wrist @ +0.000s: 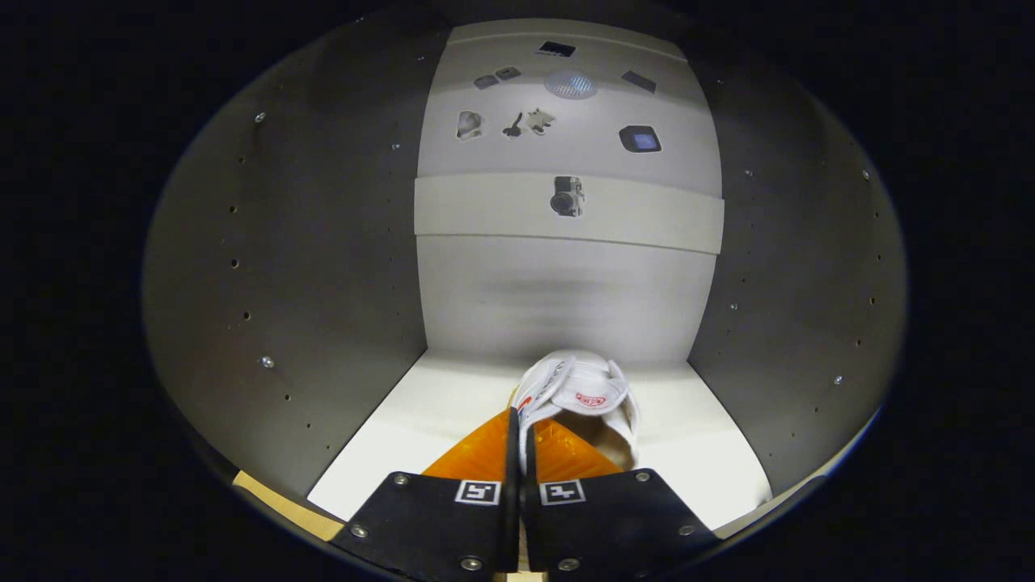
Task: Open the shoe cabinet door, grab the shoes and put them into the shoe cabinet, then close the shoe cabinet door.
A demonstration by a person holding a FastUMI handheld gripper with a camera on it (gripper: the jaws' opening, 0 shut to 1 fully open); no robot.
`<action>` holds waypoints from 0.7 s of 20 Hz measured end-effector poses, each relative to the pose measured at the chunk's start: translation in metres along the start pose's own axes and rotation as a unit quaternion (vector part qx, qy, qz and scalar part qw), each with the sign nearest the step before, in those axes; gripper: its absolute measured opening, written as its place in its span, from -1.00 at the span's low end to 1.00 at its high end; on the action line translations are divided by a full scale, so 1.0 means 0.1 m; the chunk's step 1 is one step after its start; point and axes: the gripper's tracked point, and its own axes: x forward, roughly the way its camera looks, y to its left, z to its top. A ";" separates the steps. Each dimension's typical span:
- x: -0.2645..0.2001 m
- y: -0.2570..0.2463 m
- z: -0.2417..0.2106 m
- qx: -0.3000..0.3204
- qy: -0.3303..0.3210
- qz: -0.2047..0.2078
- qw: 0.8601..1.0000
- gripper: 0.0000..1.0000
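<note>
The gripper (518, 436) reached into the open shoe cabinet, its fingers drawn almost together and pinching the near rim of a small white fabric shoe (578, 396) with a red oval logo on its tongue. The shoe sat just ahead of the fingers, leaning a little to the right of them, its toe pointing on toward the cabinet's pale back panel (566, 291) well beyond. It seemed to rest on the white cabinet floor (420, 420), though the fisheye view made it hard to tell whether the sole was fully down or hanging slightly. Grey side walls (307, 267) dotted with shelf-pin holes rose to either side of the fingers. Beyond and above, a pale crossbar (485, 206) spanned the back.

Judging by this, the placing step looked nearly complete, with release and door-closing left to do. The grip was only on a thin edge of soft fabric, so the shoe could twist or tip onto its side when let go, especially if its sole was not flat. It also lay near the front of the floor; pulling back carelessly might drag it outward, and a shoe left too far forward could block the door.
</note>
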 end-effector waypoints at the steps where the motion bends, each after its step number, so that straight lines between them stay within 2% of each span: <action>1: -0.01 0.02 0.00 0.002 0.003 0.001 1.000 -0.86; 5: -0.11 0.09 -0.02 0.015 0.009 0.013 1.000 -0.53; 7: -0.18 0.09 0.03 0.026 0.004 0.012 1.000 -0.42; 9: -0.34 0.08 0.14 0.039 -0.013 0.012 0.999 -0.39; 11: -0.60 0.11 0.28 0.046 -0.037 0.015 0.998 -0.40; 14: -1.24 0.16 0.50 0.043 -0.083 0.015 0.996 -0.28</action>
